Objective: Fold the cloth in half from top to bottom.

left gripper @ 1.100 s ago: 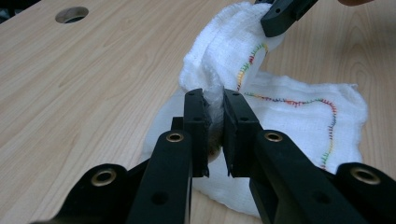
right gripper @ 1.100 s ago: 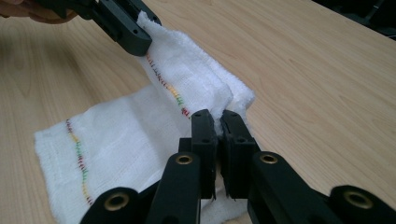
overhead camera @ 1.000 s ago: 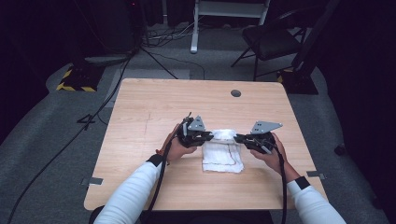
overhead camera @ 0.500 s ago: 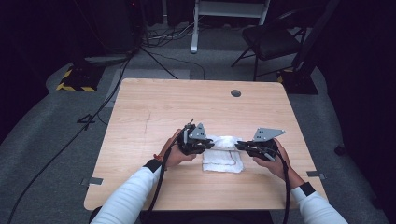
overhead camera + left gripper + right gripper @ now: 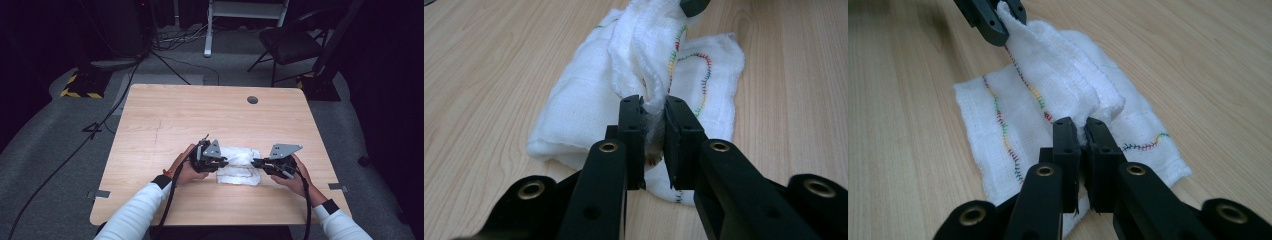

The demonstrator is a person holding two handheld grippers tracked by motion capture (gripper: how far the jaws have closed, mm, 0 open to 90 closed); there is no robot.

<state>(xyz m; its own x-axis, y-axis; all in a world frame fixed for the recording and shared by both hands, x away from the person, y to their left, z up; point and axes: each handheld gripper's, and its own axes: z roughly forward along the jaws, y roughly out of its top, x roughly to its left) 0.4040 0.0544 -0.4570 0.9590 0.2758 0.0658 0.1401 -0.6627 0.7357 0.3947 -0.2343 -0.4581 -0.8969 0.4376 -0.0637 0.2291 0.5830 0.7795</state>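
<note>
High view: near the table's [image 5: 165, 115] front edge, two sleeved forearms come in from 6 o'clock, each hand holding a gripper. The left gripper [image 5: 218, 163] and the right gripper [image 5: 257, 163] face each other across a white cloth [image 5: 239, 166], which lies on the wood between them, the left at its 9 o'clock end and the right at its 3 o'clock end. A grey three-cornered plate tops each tool. Farther off, toward 12 o'clock, a round dark hole [image 5: 252, 100] sits in the tabletop, and beyond the table a chair [image 5: 287, 42] stands on the floor.

The gripper views add what the high view leaves too small. In the left gripper view, the left gripper [image 5: 654, 125] has its black jaws nearly closed, pinching a raised fold of the cloth [image 5: 589, 100]; the rest lies flat on the table [image 5: 484, 65] beyond. In the right gripper view, the right gripper [image 5: 1082, 131] likewise clamps a bunched ridge of cloth [image 5: 1063, 75], and the left gripper [image 5: 998, 12] grips the same ridge at the far end, near 11 o'clock.

The cloth is a soft, loosely woven gauze, folded into layers, edged with multicoloured stitching. The table is pale wood-grain laminate.
</note>
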